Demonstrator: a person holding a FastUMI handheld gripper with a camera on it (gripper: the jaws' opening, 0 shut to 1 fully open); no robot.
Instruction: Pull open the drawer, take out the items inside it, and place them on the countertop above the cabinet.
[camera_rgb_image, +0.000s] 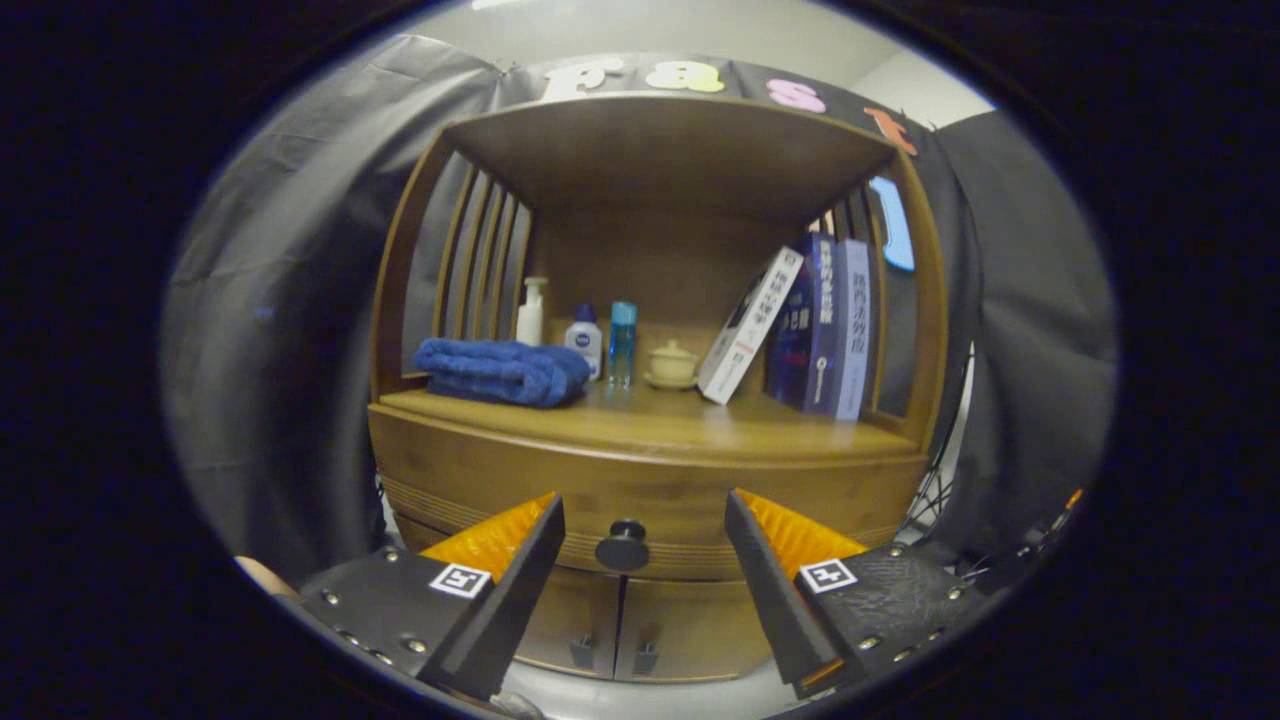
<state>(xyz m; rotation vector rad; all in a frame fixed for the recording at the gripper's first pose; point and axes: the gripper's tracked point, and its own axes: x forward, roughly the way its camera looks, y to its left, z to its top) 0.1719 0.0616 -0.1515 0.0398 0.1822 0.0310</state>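
A wooden cabinet stands straight ahead with its drawer (480, 480) closed under the countertop (660, 425). The drawer's dark round knob (622, 545) sits between my two fingers, slightly beyond their tips. My gripper (645, 520) is open, its fingers spread to either side of the knob and touching nothing. The drawer's contents are hidden.
On the countertop lie a folded blue towel (503, 370), a white pump bottle (531, 311), a small white bottle (585, 337), a blue bottle (622, 343), a lidded cup on a saucer (672, 364) and three books (810, 325). Two lower doors (620, 630) sit beneath the drawer.
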